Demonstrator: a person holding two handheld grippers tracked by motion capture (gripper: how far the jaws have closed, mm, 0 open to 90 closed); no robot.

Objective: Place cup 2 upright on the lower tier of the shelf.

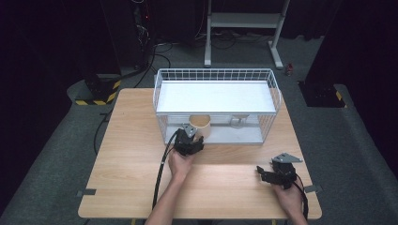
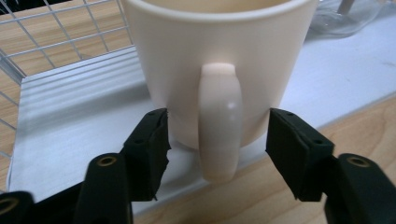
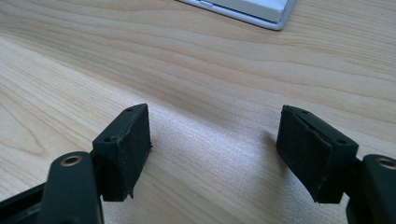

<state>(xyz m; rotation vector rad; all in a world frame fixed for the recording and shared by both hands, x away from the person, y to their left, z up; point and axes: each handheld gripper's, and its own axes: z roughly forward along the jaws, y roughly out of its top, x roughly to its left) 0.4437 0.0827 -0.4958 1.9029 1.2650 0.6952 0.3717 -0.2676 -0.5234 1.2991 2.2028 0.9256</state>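
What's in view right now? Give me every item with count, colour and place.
mug: one, cream, lower shelf of the rack, handle between the left jaws
glass: one, clear, lower shelf, right of the mug
rack: one, white wire, two shelves, far middle of the table
table: one, light wood
frame: one, white metal, on the floor behind the table
left gripper: one, black, at the mug, jaws either side of the handle, not touching it
right gripper: one, black, near right of the table, open with nothing between the jaws
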